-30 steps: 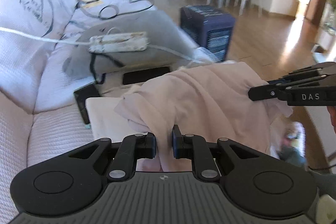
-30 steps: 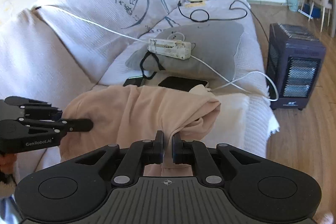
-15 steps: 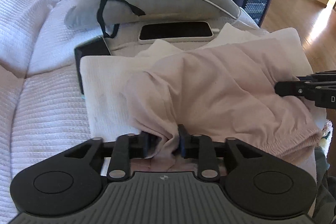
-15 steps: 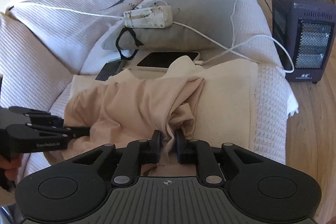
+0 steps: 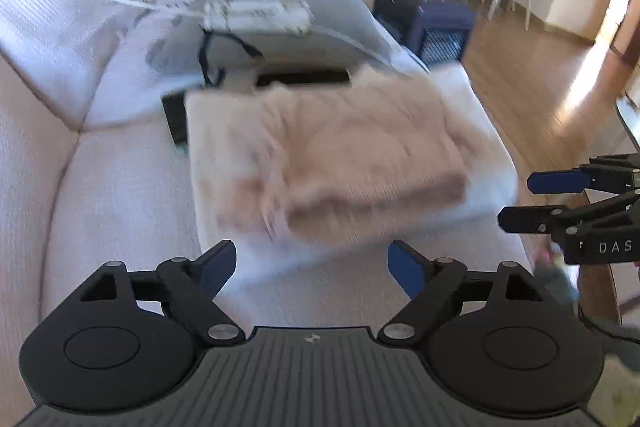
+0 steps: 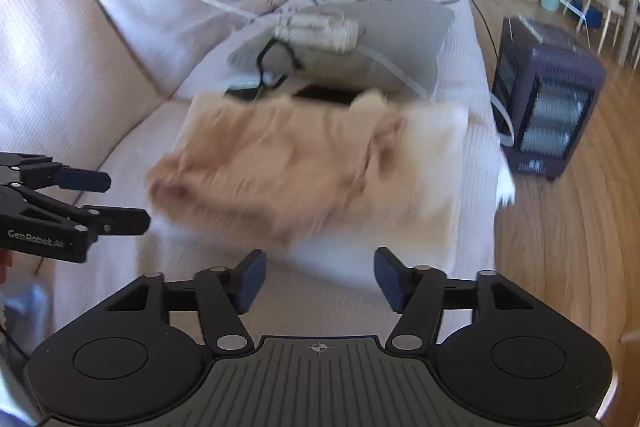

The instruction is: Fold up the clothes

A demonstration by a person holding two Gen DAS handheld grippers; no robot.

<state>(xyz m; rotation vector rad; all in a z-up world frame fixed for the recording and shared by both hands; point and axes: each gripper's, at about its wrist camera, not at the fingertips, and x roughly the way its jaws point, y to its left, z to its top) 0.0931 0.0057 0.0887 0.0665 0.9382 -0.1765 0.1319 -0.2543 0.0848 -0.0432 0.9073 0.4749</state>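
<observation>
One beige garment (image 5: 360,163), long axis crosswise, ahead of two tongs: left tongs (image 5: 312,263) and right tongs (image 6: 318,277) both opening, empty.

beige garment (image 5: 352,151), blurred, folded in a rumpled heap, lying on white cloth (image 5: 208,147) on sofa

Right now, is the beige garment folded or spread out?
Folded. The beige garment lies as a compact, layered rectangle on the white cloth, with a doubled edge nearest the camera; blur hides finer detail.
</observation>
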